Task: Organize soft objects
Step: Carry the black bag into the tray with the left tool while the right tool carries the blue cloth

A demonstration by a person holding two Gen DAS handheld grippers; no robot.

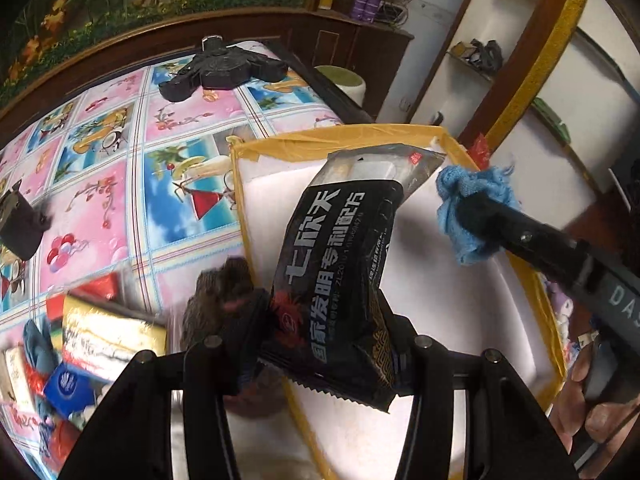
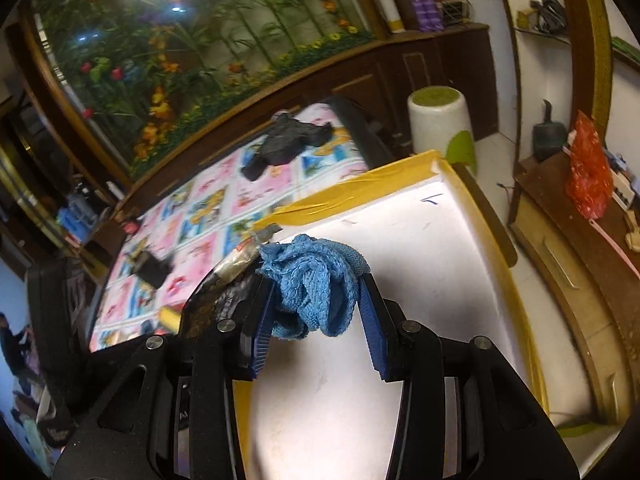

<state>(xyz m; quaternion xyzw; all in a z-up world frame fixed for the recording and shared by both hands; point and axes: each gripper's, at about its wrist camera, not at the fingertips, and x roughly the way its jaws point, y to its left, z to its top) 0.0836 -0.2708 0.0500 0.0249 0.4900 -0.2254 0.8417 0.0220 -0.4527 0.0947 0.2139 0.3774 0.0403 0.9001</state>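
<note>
While left gripper clamps a black printed foil packet, right gripper grips a crumpled blue knitted cloth; both over a white yellow-taped tray beside scattered packets.

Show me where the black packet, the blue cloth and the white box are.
black packet (image 1: 340,276): left wrist view, middle of its printed face.
blue cloth (image 2: 316,284): right wrist view, bunched centre.
white box (image 2: 448,264): right wrist view, bare white inner surface.
</note>
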